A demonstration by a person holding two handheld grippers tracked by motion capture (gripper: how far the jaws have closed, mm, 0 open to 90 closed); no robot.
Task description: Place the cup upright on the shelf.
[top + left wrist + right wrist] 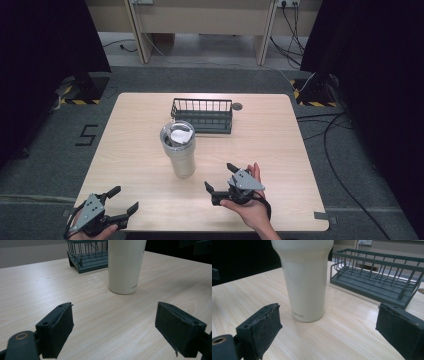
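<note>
A tall cream tumbler (179,150) with a clear lid stands upright near the middle of the wooden table (135,170). Behind it sits a dark wire basket (203,115). My left gripper (124,200) rests at the table's front left corner, open, nothing between its jaws. My right gripper (220,177) is held front right of the tumbler, open and empty too. In the left gripper view the tumbler (126,265) stands ahead, the basket (87,255) beyond. In the right gripper view the tumbler (304,280) is close ahead and the basket (377,277) is to its right.
A small dark round disc (237,106) lies by the basket's far right corner. Cables (330,130) trail on the grey floor to the right. Dark curtains flank the table, and a tape mark (86,135) shows on the floor at left.
</note>
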